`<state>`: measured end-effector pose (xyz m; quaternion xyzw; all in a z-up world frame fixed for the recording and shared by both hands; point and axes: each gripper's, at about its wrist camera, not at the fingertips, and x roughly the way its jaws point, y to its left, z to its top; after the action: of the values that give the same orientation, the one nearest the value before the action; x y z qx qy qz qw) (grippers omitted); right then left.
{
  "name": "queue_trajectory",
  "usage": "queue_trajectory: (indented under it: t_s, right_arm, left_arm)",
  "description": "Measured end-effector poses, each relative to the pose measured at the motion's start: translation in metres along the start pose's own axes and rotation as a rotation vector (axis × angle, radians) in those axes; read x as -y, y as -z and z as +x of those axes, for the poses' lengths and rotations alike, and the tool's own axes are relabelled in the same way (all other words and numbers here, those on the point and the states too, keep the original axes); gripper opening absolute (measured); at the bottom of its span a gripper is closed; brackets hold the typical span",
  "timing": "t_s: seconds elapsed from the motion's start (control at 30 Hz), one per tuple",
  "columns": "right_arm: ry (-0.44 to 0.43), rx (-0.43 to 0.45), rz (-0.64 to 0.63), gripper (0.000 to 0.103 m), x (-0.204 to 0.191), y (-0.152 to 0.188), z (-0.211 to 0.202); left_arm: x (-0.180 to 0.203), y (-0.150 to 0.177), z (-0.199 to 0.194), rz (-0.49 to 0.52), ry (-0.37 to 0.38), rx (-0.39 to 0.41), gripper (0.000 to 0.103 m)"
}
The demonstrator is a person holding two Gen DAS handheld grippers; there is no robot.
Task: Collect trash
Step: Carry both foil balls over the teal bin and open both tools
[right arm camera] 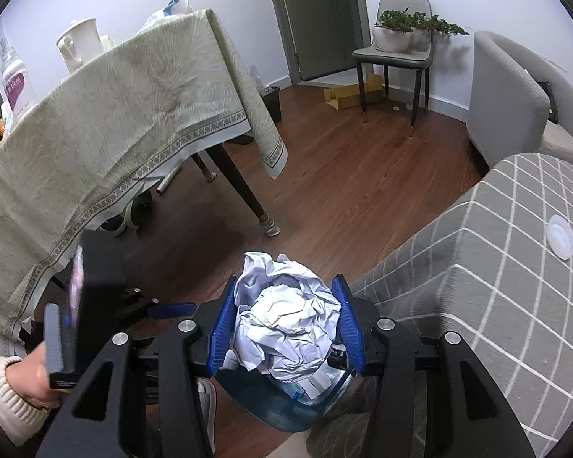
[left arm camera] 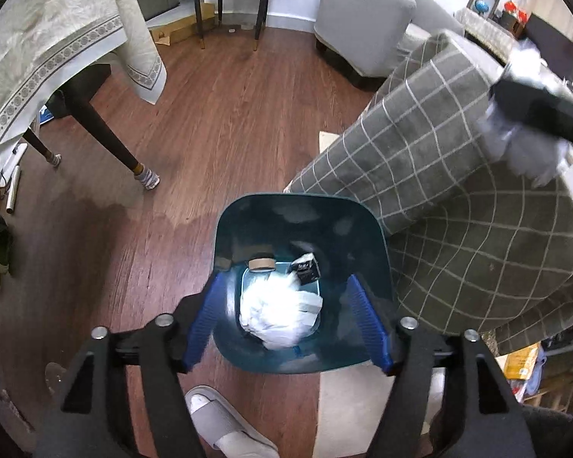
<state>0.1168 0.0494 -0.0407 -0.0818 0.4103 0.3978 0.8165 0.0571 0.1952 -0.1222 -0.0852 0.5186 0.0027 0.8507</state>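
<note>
Your right gripper (right arm camera: 286,322) clamps crumpled white paper ball (right arm camera: 286,313) between blue pads; your left gripper (left arm camera: 288,324) gapes wide, empty, over dark teal plastic bin (left arm camera: 301,225).

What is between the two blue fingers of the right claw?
A crumpled paper ball, clamped between the blue fingers above the bin, seen in the right wrist view.

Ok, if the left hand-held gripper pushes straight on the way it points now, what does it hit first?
Most likely the crumpled white paper lying in the blue bin: the open left hand-held gripper points down into the bin's mouth, with nothing visible between. Depth is unclear.
</note>
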Motion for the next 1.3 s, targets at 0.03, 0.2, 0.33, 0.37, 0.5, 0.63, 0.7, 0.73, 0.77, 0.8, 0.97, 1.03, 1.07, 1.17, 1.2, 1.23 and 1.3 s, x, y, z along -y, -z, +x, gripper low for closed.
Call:
queue_trajectory:
  t_s: [0.03,0.2,0.33,0.37,0.5,0.63,0.7,0.73,0.77,0.8,0.97,1.03,1.07,1.17,1.2,1.23,1.3]
  right_arm:
    - [0.002,-0.008,-0.003,0.05,-0.002,0.001,0.004]
    - [0.015,-0.048,-0.011,0.05,-0.005,0.004,0.022]
    - [0.029,-0.086,-0.004,0.05,-0.003,0.009,0.037]
    - [0.033,-0.099,-0.001,0.05,-0.003,0.012,0.042]
    - [0.038,-0.139,-0.002,0.05,-0.006,0.02,0.058]
    - [0.038,-0.178,-0.014,0.05,-0.013,0.027,0.073]
    - [0.038,-0.193,-0.018,0.05,-0.015,0.029,0.079]
    - [0.038,-0.199,-0.02,0.05,-0.014,0.03,0.081]
    - [0.042,-0.209,-0.024,0.05,-0.015,0.031,0.085]
    - [0.048,-0.217,-0.028,0.05,-0.015,0.033,0.087]
    - [0.058,-0.274,-0.048,0.051,-0.022,0.046,0.103]
    - [0.069,-0.291,-0.053,0.052,-0.024,0.051,0.108]
    - [0.076,-0.305,-0.06,0.053,-0.025,0.054,0.111]
    - [0.09,-0.326,-0.059,0.059,-0.025,0.061,0.115]
    - [0.092,-0.332,-0.056,0.062,-0.024,0.063,0.115]
    - [0.094,-0.333,-0.054,0.067,-0.023,0.064,0.114]
    - [0.097,-0.328,-0.049,0.069,-0.021,0.065,0.11]
  left_arm:
    - [-0.002,0.0,-0.004,-0.002,0.005,0.009,0.075]
    - [-0.01,-0.001,-0.015,-0.017,0.002,0.035,0.076]
    - [-0.016,-0.003,-0.029,-0.026,0.003,0.087,0.076]
    - [-0.017,-0.004,-0.032,-0.029,0.004,0.102,0.076]
    - [-0.02,-0.008,-0.052,-0.039,0.016,0.185,0.076]
    - [-0.015,-0.011,-0.071,-0.024,0.03,0.261,0.074]
    - [-0.011,-0.012,-0.083,-0.014,0.038,0.303,0.071]
    - [-0.01,-0.014,-0.087,-0.008,0.037,0.319,0.07]
    - [-0.01,-0.015,-0.093,-0.002,0.036,0.335,0.07]
    - [-0.008,-0.016,-0.098,0.007,0.033,0.357,0.069]
    - [0.0,-0.018,-0.118,0.031,0.054,0.429,0.06]
    - [0.003,-0.019,-0.122,0.042,0.064,0.445,0.056]
    - [0.005,-0.02,-0.125,0.048,0.067,0.456,0.056]
    - [0.012,-0.02,-0.135,0.055,0.083,0.495,0.056]
    - [0.014,-0.019,-0.138,0.055,0.091,0.507,0.056]
    - [0.015,-0.018,-0.141,0.057,0.097,0.519,0.056]
    - [0.016,-0.017,-0.15,0.065,0.102,0.549,0.056]
